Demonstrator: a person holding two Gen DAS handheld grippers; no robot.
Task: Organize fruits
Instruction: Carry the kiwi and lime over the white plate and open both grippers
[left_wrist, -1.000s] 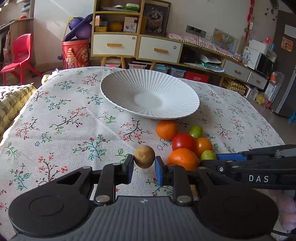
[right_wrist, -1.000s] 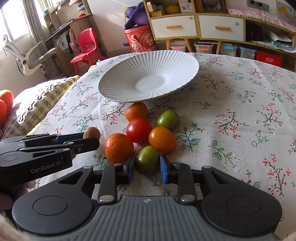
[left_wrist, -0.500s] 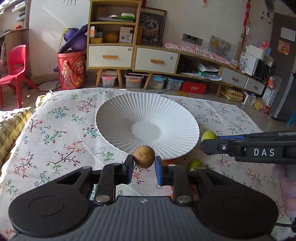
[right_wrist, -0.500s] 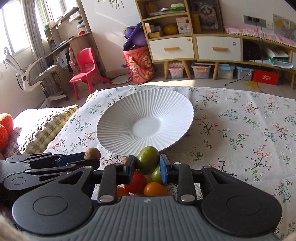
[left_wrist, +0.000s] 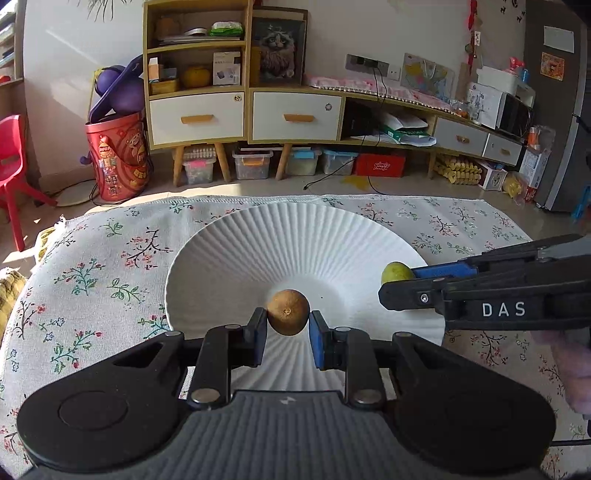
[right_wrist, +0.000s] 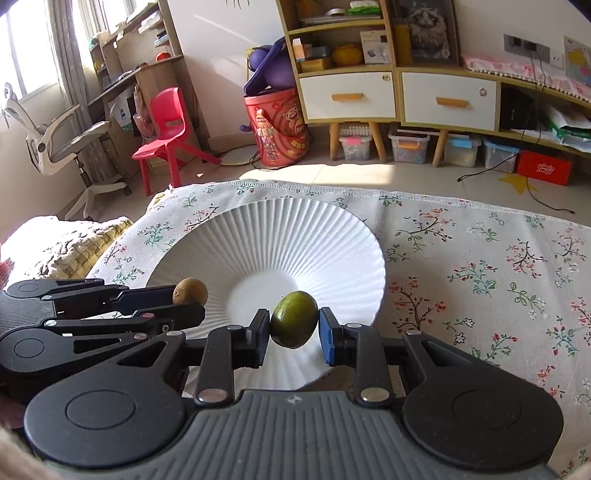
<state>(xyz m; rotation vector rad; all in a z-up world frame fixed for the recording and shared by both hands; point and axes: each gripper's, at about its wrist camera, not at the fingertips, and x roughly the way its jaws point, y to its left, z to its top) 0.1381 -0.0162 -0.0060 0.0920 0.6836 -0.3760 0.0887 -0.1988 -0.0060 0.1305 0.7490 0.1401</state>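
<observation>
My left gripper (left_wrist: 287, 328) is shut on a brown kiwi (left_wrist: 288, 312) and holds it above the near part of the white ribbed plate (left_wrist: 295, 240). My right gripper (right_wrist: 293, 332) is shut on a green fruit (right_wrist: 294, 324) and holds it above the same plate (right_wrist: 273, 236), near its middle. In the right wrist view the left gripper (right_wrist: 186, 301) with the kiwi (right_wrist: 190, 291) is at the left. In the left wrist view the right gripper (left_wrist: 397, 280) with the green fruit (left_wrist: 397, 272) is at the right. The other fruits are hidden below the grippers.
The plate stands on a table with a floral cloth (left_wrist: 92, 266). Beyond the far table edge are the floor, a red bucket (left_wrist: 118, 155), a red chair (right_wrist: 166, 125) and a cabinet with drawers (left_wrist: 243, 114). A knitted cushion (right_wrist: 62, 247) lies left of the table.
Both grippers have lifted their fruits off the table and moved forward over the plate. The pile of other fruits has dropped out of view.
</observation>
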